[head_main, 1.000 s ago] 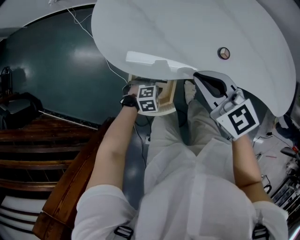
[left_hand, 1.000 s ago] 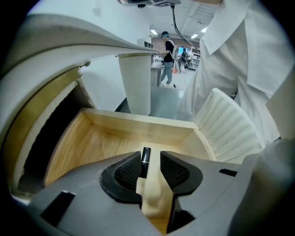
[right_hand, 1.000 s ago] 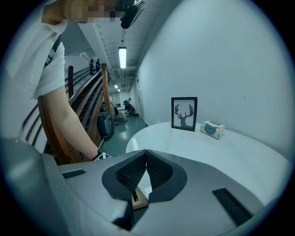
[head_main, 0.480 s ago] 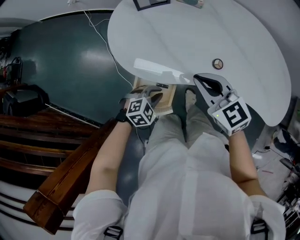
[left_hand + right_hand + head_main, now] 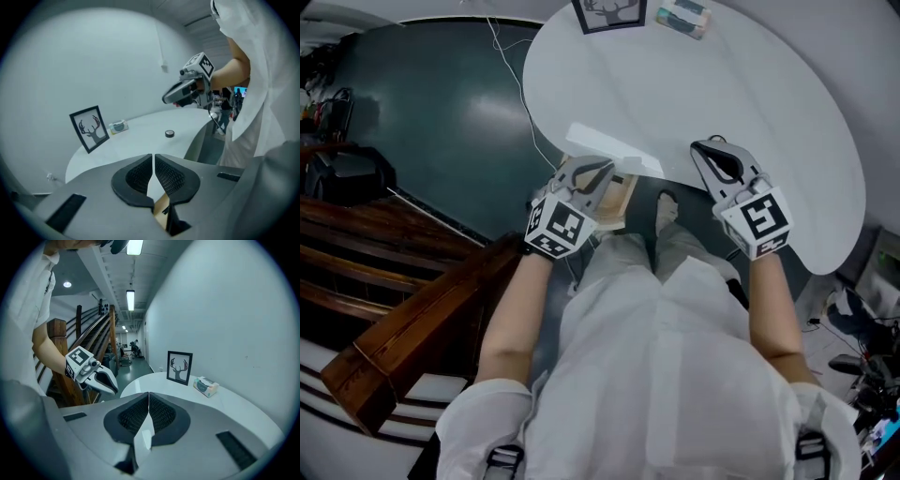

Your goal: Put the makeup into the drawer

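Left hand-held gripper (image 5: 590, 169), jaws just closing on nothing; right hand-held gripper (image 5: 713, 144) shut, empty; drawer (image 5: 619, 194) apparently open at near table (image 5: 722, 75) edge.

The table (image 5: 703, 103) looks smooth, faintly glossy white, the drawer (image 5: 619, 199) pale bare wood, the stair rail (image 5: 412, 323) dark varnished wood (the floor (image 5: 422, 122) shines too).
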Demonstrator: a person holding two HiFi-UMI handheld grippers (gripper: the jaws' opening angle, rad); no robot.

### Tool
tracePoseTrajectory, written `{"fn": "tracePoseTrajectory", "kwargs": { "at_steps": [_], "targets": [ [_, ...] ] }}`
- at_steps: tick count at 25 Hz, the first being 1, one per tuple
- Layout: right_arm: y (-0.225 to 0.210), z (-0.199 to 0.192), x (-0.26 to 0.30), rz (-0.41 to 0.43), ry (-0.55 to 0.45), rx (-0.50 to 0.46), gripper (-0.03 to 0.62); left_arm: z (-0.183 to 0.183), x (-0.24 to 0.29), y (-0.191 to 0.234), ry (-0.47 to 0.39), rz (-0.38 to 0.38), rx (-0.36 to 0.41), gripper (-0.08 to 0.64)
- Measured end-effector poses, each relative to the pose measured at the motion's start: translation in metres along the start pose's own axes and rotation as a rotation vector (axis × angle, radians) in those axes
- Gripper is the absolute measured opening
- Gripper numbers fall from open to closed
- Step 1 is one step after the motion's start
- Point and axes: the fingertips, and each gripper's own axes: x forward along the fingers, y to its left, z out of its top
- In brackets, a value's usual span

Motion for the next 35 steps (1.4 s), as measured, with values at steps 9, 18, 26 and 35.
{"fn": "tracePoseTrajectory", "kwargs": {
  "at_steps": [9, 18, 26, 35],
  "targets": [
    [-0.031, -0.031, -0.015, -0.012, 0.121, -0.068, 0.009, 0.048, 0.004, 0.019, -0.086, 0.129, -0.106, 0.029],
    [-0.06, -0.071, -0.019, 0.016, 0.25, -0.098, 0.039, 0.075, 0.025, 0.025, -0.126, 0.183, -0.177, 0.029],
    [-0.07, -0.116, -0.013, 0.082, 0.359, -0.086, 0.148, 0.082, 0.045, 0.018, -0.113, 0.178, -0.199, 0.029],
    [-0.074, -0.15, 0.002, 0.135, 0.455, -0.121, 0.191, 0.082, 0.057, 0.014, -0.095, 0.185, -0.224, 0.028]
  ]
}}
